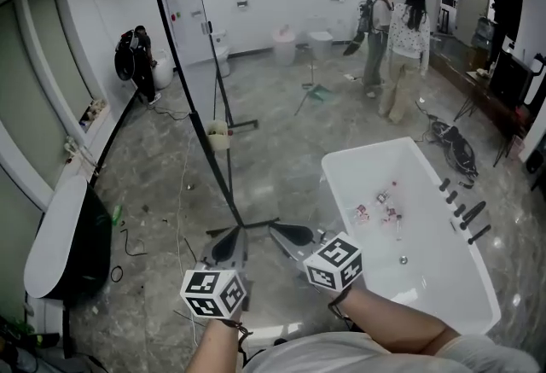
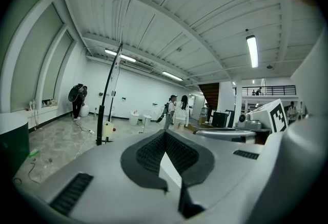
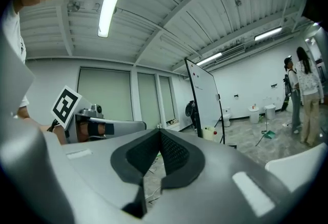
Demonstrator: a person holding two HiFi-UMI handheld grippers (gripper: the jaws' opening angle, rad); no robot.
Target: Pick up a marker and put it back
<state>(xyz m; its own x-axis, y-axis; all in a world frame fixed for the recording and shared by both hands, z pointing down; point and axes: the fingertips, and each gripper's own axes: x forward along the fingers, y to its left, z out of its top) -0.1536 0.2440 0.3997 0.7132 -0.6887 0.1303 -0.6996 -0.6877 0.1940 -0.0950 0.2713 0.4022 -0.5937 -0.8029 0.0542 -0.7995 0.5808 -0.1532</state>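
Observation:
A whiteboard [image 1: 189, 30] on a black stand rises from the floor ahead of me, with small red dots and a dark bit on its face. I cannot make out a marker on it. Both grippers are held low and close to me, aimed at the stand's foot. My left gripper [image 1: 226, 245] is shut and holds nothing; its pads meet at the tip in its own view [image 2: 165, 135]. My right gripper [image 1: 293, 235] is likewise shut and empty [image 3: 160, 131]. The board [image 3: 202, 95] stands well beyond the jaws.
A white bathtub [image 1: 426, 277] lies at my right with small red-and-white bits inside and several dark stick-shaped things [image 1: 465, 213] along its far rim. Two people [image 1: 392, 30] stand at the back right, and another person [image 1: 136, 55] at the back left. Cables trail over the floor.

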